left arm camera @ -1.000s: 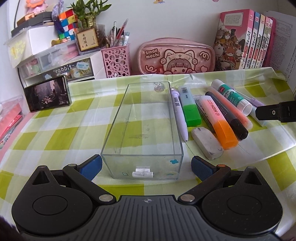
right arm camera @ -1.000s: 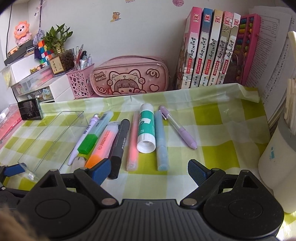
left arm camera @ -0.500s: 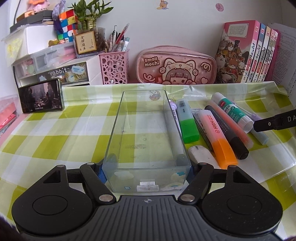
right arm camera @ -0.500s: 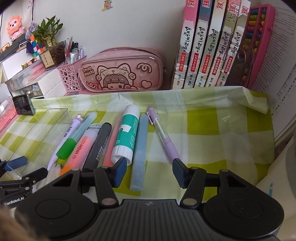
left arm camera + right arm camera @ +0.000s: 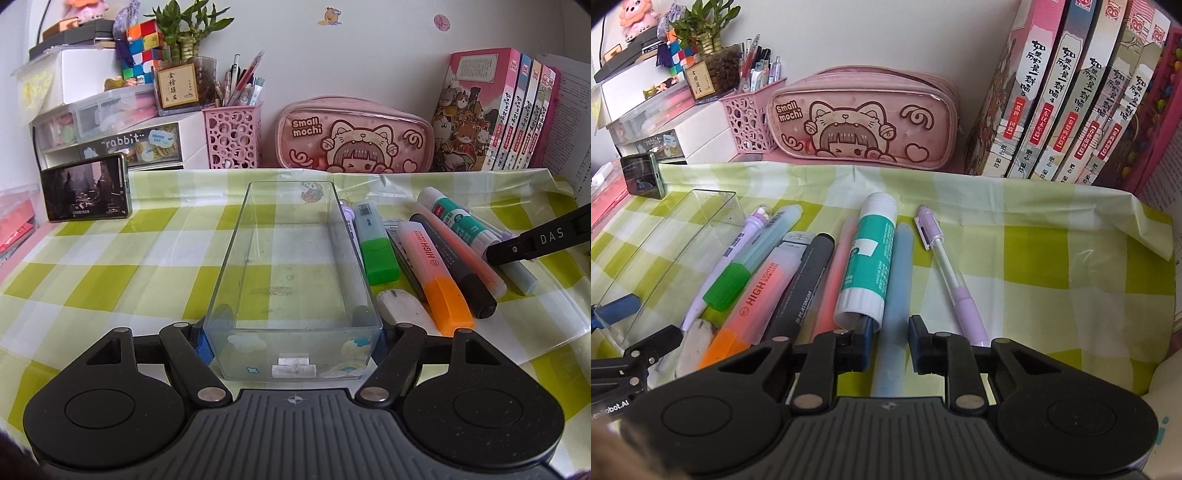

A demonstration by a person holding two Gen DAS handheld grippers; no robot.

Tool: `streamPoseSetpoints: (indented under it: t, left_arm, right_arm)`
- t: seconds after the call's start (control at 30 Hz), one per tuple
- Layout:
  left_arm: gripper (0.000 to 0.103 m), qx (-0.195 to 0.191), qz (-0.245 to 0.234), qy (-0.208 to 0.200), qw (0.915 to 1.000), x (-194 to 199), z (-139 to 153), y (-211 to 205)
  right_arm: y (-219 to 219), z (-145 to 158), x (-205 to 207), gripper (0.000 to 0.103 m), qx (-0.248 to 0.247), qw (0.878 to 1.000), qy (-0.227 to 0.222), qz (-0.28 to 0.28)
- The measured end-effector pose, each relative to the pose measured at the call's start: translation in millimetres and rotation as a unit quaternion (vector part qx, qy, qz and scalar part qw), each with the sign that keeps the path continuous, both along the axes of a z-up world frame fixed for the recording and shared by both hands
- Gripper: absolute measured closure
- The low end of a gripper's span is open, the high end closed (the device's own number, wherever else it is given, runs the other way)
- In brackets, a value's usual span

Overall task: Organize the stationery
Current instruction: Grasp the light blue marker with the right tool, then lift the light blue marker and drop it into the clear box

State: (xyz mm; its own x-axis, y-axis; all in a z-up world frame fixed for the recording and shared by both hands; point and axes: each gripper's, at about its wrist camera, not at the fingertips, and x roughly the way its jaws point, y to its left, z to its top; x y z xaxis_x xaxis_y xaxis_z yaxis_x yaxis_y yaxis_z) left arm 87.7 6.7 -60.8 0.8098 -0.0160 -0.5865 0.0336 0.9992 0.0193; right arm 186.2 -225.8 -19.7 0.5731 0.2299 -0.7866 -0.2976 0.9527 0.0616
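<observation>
A clear plastic box [image 5: 291, 266] stands empty on the checked cloth. My left gripper [image 5: 291, 343] is shut on the box's near end, one pad on each side wall. To the box's right lie a green highlighter [image 5: 375, 243], an orange highlighter [image 5: 436, 277], a black marker [image 5: 458, 266], a glue stick [image 5: 870, 266], an eraser [image 5: 404, 304] and a purple pen [image 5: 951, 280]. My right gripper [image 5: 888, 343] straddles a pale blue pen [image 5: 895, 295], its jaws narrowed around it with small gaps.
A pink pencil case [image 5: 354, 136], a pink pen holder [image 5: 232, 136], books [image 5: 1071, 96] and white drawers [image 5: 110, 136] line the back wall. A phone [image 5: 86, 186] stands at the left. A white cup edge [image 5: 1167, 398] is at the far right.
My left gripper moved forward and closed on the box's near end. My right gripper moved forward over the pens and narrowed its jaws around the pale blue pen.
</observation>
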Motion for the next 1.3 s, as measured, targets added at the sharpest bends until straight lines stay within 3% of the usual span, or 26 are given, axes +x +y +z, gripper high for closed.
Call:
streamPoseSetpoints:
  t: [0.17, 0.3, 0.4, 0.63, 0.83, 0.9, 1.03, 1.3]
  left_arm:
    - [0.03, 0.0, 0.0, 0.0, 1.0, 0.0, -0.1, 0.0]
    - [0.03, 0.0, 0.0, 0.0, 1.0, 0.1, -0.1, 0.0]
    - [0.03, 0.0, 0.0, 0.0, 1.0, 0.0, -0.1, 0.0]
    - [0.03, 0.001, -0.001, -0.001, 1.0, 0.2, 0.4, 0.7]
    - [0.03, 0.001, -0.001, -0.001, 1.0, -0.1, 0.2, 0.3]
    - [0.03, 0.001, -0.001, -0.001, 1.0, -0.1, 0.2, 0.3]
    - [0.03, 0.001, -0.001, -0.001, 1.0, 0.3, 0.5, 0.4]
    - [0.03, 0.001, -0.001, -0.001, 1.0, 0.3, 0.5, 0.5]
  right_arm:
    - [-10.1, 0.5, -1.9, 0.074, 0.047, 0.998, 0.016, -0.033]
    - [-18.8, -0.8, -4.1, 0.075, 0.115, 0.991, 0.041, -0.052]
    - [-33.0, -3.5, -5.4, 0.075, 0.181, 0.978, 0.063, -0.08]
    - [-56.6, -4.4, -17.3, 0.076, 0.284, 0.946, 0.087, -0.128]
    - [-70.8, 3.4, -35.3, 0.076, 0.359, 0.917, 0.081, -0.152]
    - [-62.2, 3.8, -36.8, 0.076, 0.327, 0.929, 0.074, -0.155]
    - [-61.0, 5.9, -38.5, 0.076, 0.356, 0.92, 0.065, -0.148]
    - [7.7, 26.8, -23.9, 0.076, 0.338, 0.936, 0.076, -0.058]
